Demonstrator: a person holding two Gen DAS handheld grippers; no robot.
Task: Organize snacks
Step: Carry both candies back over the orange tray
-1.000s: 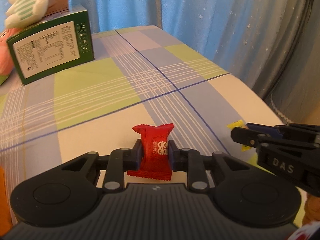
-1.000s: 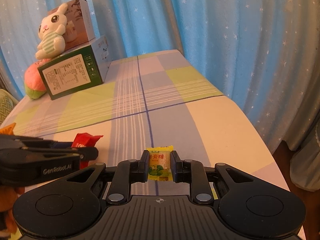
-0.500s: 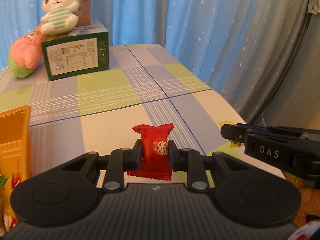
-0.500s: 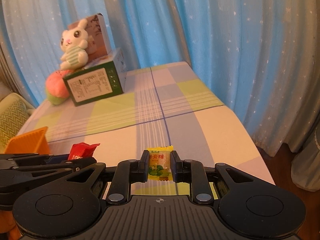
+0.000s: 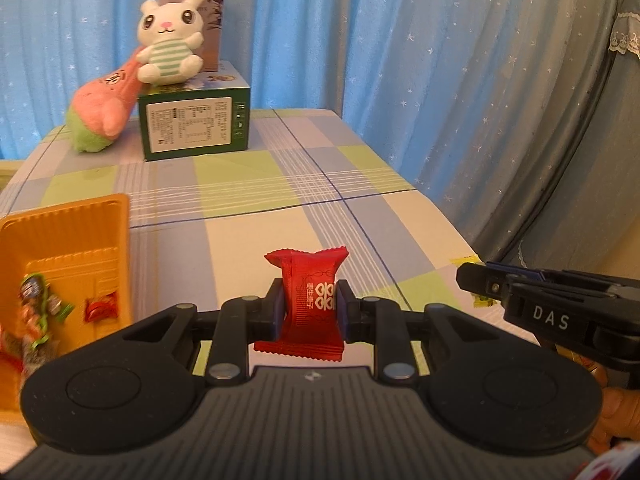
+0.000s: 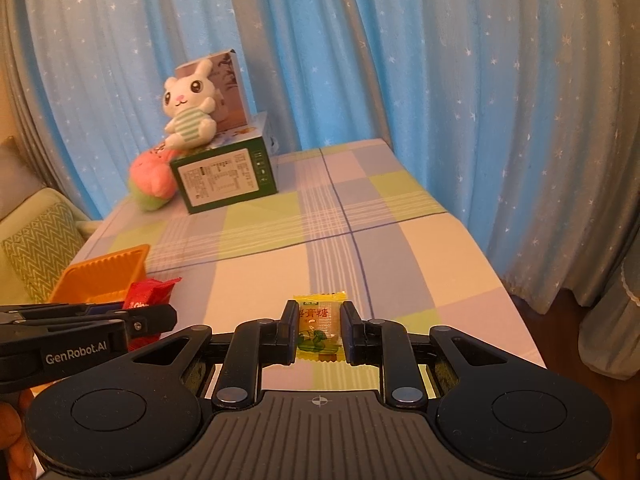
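Nearest in the left wrist view, the left gripper (image 5: 307, 309) is closed on a red candy packet (image 5: 308, 302), which stands upright between its pads, clear of the table. In the right wrist view the right gripper (image 6: 320, 330) is likewise clamped on a yellow candy packet (image 6: 320, 326), also lifted off the cloth. Both snacks are picked, so the step in hand looks like the carry toward the container. Just beyond the left gripper, to its left, the orange tray (image 5: 80, 216) sits on the checked tablecloth (image 5: 248, 184) with a few wrapped sweets (image 5: 40, 312) already in it. The next move likely calls for swinging each packet over the tray's rim and opening the fingers only once inside it. Farther back stand a green box (image 5: 194, 126) with a plush rabbit (image 5: 168, 48) on top, then blue curtains (image 5: 400, 60).
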